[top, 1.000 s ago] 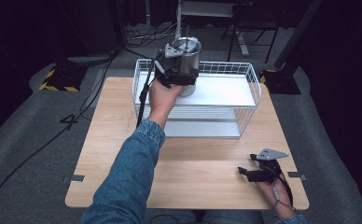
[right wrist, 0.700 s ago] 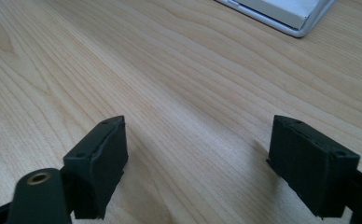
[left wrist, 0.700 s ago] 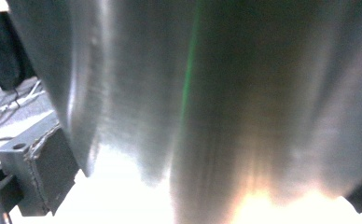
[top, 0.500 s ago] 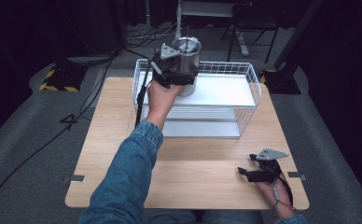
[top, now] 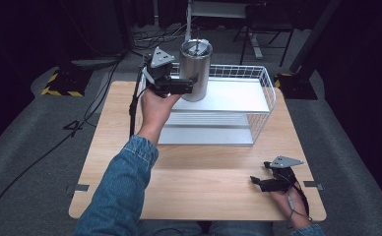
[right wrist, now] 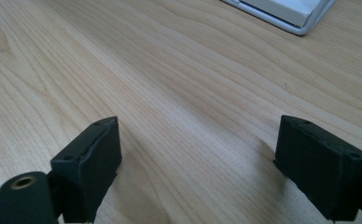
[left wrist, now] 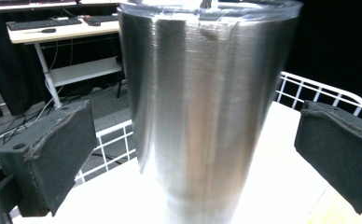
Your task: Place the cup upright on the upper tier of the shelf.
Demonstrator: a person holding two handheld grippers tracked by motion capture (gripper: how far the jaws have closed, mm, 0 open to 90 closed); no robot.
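Note:
A brushed steel tumbler (top: 196, 70) with a clear lid stands upright on the white top shelf of a wire rack (top: 269, 91), at the shelf's back left corner. My left gripper (top: 185, 84) is open around the tumbler's lower half. In the left gripper view the tumbler (left wrist: 202, 107) sits between the two pads (left wrist: 53, 154) with a gap on each side. My right gripper (top: 261, 183) rests open on the wooden table (top: 204, 182) at the front right, and in its own view my right gripper (right wrist: 198, 154) has bare wood between its jaws.
The rack has a lower shelf (top: 204, 135) and white wire walls at the back and right. A corner of the rack's base (right wrist: 286, 14) lies ahead of the right gripper. Cables and a black-and-yellow floor block (top: 61, 86) lie off the table's left.
The left gripper has let go of the tumbler and drawn back to the left, leaving it standing on the top shelf. The right gripper has not moved.

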